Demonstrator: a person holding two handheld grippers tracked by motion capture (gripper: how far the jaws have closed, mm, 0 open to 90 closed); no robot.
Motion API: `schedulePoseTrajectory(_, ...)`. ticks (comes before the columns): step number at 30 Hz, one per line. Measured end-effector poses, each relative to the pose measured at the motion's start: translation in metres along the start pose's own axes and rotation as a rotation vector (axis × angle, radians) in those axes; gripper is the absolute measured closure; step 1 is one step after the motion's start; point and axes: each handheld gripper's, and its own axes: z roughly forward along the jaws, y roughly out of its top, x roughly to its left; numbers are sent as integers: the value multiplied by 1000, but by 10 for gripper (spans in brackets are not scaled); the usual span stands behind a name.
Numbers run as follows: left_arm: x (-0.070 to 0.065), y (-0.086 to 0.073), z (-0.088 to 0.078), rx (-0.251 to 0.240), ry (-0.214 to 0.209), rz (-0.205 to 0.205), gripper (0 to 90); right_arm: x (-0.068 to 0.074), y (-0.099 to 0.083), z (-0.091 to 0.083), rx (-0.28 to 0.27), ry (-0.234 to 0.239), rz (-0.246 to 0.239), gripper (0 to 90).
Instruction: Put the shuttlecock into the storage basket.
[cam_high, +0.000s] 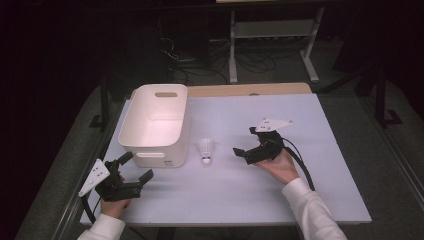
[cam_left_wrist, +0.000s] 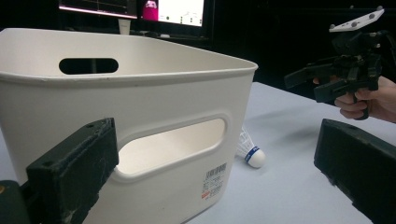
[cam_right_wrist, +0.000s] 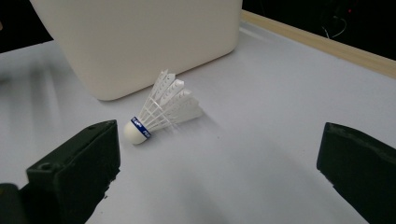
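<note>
A white shuttlecock (cam_high: 205, 149) (cam_right_wrist: 161, 108) (cam_left_wrist: 249, 149) lies on its side on the pale tabletop (cam_high: 240, 195), just right of a white plastic bin (cam_high: 155, 124) (cam_left_wrist: 140, 116) (cam_right_wrist: 135, 42). My right gripper (cam_high: 243, 140) (cam_right_wrist: 219, 168) hovers to the shuttlecock's right, open, its jaws pointing toward it with nothing between them. My left gripper (cam_high: 139, 167) (cam_left_wrist: 215, 182) is open near the table's front left corner, facing the bin's front wall. The right gripper (cam_left_wrist: 317, 81) and its hand also appear far off in the left gripper view.
The bin looks empty and has handle cut-outs in its end walls. A wooden strip (cam_high: 250, 90) runs along the table's far edge. Behind the table stand a white frame (cam_high: 272, 35) and loose cables on the dark floor. Monitors (cam_left_wrist: 135, 9) glow in the background.
</note>
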Motion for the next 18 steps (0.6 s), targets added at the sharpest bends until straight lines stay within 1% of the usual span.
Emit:
schedulePoseTrajectory(2,0,0,0,0,0,0,0,0,2,3,15,5,-8,0)
schedulePoseTrajectory(5,0,0,0,-3,0,0,0,1,3,7,21,17,-7,0)
schedulePoseTrajectory(11,0,0,0,-2,-1,-1,0,2,7,18,50,35,-7,0)
schedulePoseTrajectory(14,0,0,0,1,-1,0,0,3,8,22,73,46,-7,0)
schedulePoseTrajectory(15,0,0,0,2,-1,0,0,3,9,25,73,47,-10,0)
schedulePoseTrajectory(16,0,0,0,0,-2,-1,0,3,9,26,89,49,-8,0)
schedulePoseTrajectory(18,0,0,0,-4,-2,-1,0,4,11,30,103,50,-15,0)
